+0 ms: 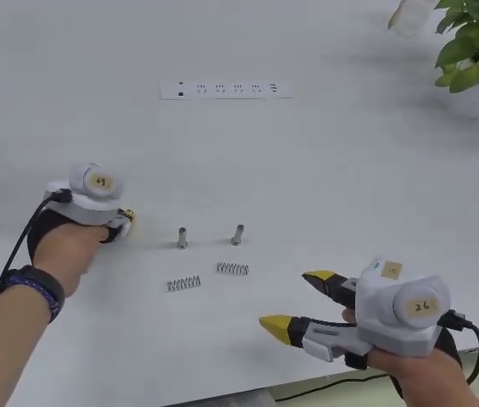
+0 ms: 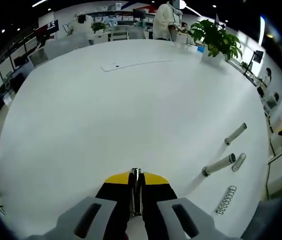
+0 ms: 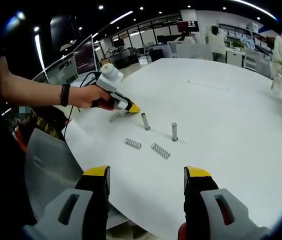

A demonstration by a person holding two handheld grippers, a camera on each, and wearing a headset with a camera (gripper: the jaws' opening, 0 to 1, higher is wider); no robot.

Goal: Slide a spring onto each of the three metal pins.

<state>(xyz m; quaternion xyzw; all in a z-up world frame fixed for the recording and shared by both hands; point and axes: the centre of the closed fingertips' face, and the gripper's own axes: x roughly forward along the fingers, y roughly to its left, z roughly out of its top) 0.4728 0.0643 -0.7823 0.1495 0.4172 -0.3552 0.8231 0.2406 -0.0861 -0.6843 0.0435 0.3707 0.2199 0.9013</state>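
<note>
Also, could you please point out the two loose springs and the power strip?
left spring (image 1: 184, 283), head view, middle coils.
right spring (image 1: 232, 269), head view, middle coils.
power strip (image 1: 225, 89), head view, top face.

1. Table (image 1: 332, 178): white, matt, smooth all over.
2. Standing pins (image 1: 237, 235): polished metal with a bright sheen.
3. Third pin (image 2: 136, 192), in the left gripper (image 2: 136, 176): the same glossy metal.
4. Springs (image 1: 232, 269): thin metal wire, dull silver.
5. Right gripper (image 1: 288, 298): smooth white plastic shell, and matt yellow-and-black plastic jaws.
6. Power strip (image 1: 225, 89): plain white plastic.
7. Wristband (image 1: 37, 288): dark, and it looks like braided cloth.
</note>
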